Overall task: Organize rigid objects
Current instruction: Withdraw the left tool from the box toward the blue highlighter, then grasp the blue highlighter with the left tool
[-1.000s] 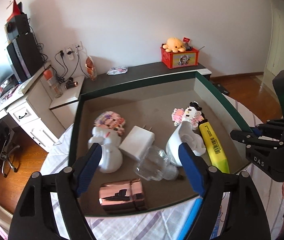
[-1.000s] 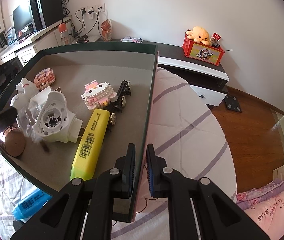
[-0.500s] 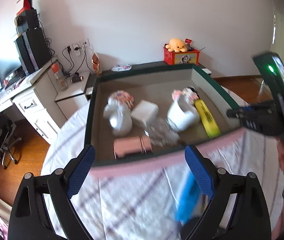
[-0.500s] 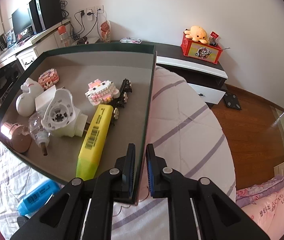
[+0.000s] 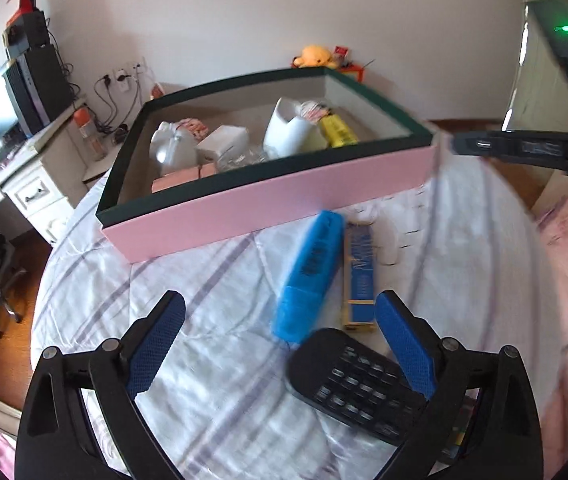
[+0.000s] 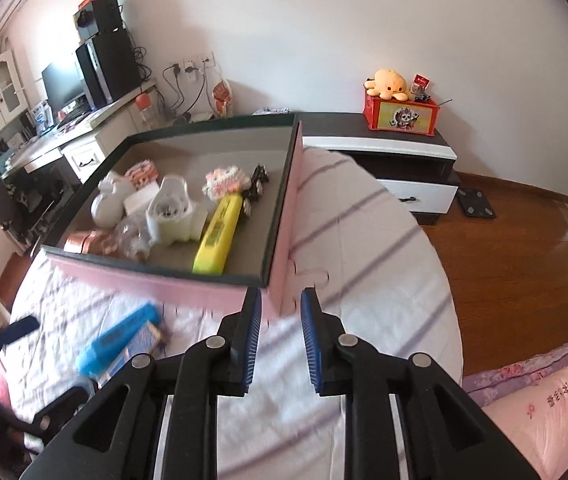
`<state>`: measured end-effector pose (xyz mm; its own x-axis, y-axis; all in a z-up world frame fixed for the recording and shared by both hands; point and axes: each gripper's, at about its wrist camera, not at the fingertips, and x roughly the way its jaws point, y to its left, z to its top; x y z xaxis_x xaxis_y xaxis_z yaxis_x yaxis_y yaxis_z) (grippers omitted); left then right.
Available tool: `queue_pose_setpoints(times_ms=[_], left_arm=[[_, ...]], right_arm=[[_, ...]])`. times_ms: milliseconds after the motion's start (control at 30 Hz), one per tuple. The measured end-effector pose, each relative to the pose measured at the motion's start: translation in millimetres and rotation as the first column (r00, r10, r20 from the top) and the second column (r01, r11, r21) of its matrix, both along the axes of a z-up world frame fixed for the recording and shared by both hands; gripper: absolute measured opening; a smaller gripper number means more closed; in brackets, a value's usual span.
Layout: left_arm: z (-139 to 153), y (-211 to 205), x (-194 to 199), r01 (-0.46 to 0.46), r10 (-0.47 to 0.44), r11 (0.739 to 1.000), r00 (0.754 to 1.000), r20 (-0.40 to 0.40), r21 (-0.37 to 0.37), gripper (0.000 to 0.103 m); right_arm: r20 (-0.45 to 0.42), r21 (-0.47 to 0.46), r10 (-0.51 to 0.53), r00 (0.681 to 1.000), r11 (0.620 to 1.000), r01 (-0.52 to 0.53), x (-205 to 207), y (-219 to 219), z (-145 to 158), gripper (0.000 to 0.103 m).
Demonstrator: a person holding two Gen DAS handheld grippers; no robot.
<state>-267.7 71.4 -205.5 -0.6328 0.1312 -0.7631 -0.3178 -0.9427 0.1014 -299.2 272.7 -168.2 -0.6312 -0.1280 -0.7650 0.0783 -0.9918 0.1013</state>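
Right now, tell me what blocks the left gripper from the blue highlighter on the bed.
Nothing visible does. The left gripper is opening, empty, and the blue highlighter lies on the quilt ahead of it, between a black calculator and a blue-and-yellow pack.

Pink box (image 5: 268,196), dark green rim, sits on the bed ahead of both hand-held grippers. Inside: yellow highlighter (image 6: 218,236), white fan housing (image 6: 170,214), white figurine (image 6: 110,202), white charger (image 5: 224,142), pink brick toy (image 6: 226,180), clear bulb (image 6: 132,238), rose-gold case (image 6: 86,240). Outside, on the bed: blue highlighter (image 5: 309,272), blue-yellow packet (image 5: 359,276) alongside, black calculator (image 5: 357,386) nearest the left hand-held gripper (image 5: 282,344).
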Motion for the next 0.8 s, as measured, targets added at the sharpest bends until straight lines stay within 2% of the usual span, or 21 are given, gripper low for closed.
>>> queue_pose_setpoints(times_ms=[100, 167, 267, 333, 400, 433, 500, 533, 633, 800], left_arm=[[-10.7, -2.3, -15.6, -0.003, 0.003, 1.0, 0.999, 0.032, -0.014, 0.092], [-11.7, -3.5, -21.3, 0.009, -0.009, 1.0, 0.999, 0.042, -0.005, 0.081], [-13.5, 4.3, -26.2, 0.045, -0.043, 0.998, 0.998, 0.037, -0.046, 0.079], [-20.8, 9.7, -31.7, 0.066, -0.063, 0.996, 0.996, 0.062, -0.06, 0.078], [-21.6, 12.1, -34.7, 0.067, -0.065, 0.996, 0.997, 0.043, -0.054, 0.076], [-21.7, 13.2, -35.5, 0.08, -0.078, 0.996, 0.996, 0.046, -0.049, 0.07], [-21.5, 14.2, -38.0, 0.106, -0.105, 0.994, 0.993, 0.055, -0.021, 0.042], [-23.2, 15.1, -38.2, 0.112, -0.11, 0.993, 0.992, 0.061, -0.023, 0.039], [-23.9, 14.3, -31.4, 0.139, -0.137, 0.989, 0.99, 0.024, -0.058, 0.036], [-19.6, -12.9, -28.0, 0.095, -0.093, 0.994, 0.995, 0.028, -0.06, 0.033]], right_arm=[[-0.004, -0.02, -0.013, 1.0, 1.0, 0.013, 10.7, 7.7, -4.0, 0.021], [0.001, -0.03, -0.017, 1.0, 0.999, 0.017, 13.2, 12.2, -5.7, 0.021], [-0.01, -0.04, -0.029, 1.0, 0.999, 0.028, 13.1, 17.7, -3.3, 0.021], [-0.021, -0.047, -0.031, 0.999, 0.998, 0.03, 10.6, 17.9, -0.1, 0.021], [-0.029, -0.045, -0.027, 0.999, 0.999, 0.026, 6.0, 15.8, 2.4, 0.021], [-0.032, -0.043, -0.026, 0.999, 0.999, 0.025, 3.4, 14.5, 3.5, 0.021], [-0.035, -0.041, -0.026, 0.999, 0.999, 0.024, -3.7, 11.2, 5.0, 0.021], [-0.042, -0.041, -0.028, 0.999, 0.999, 0.027, -8.2, 9.5, 6.2, 0.022], [-0.043, -0.042, -0.035, 0.998, 0.999, 0.033, -20.1, 6.2, 7.4, 0.039], [-0.028, -0.019, -0.03, 0.999, 0.999, 0.029, -46.4, -5.2, 2.3, 0.04]])
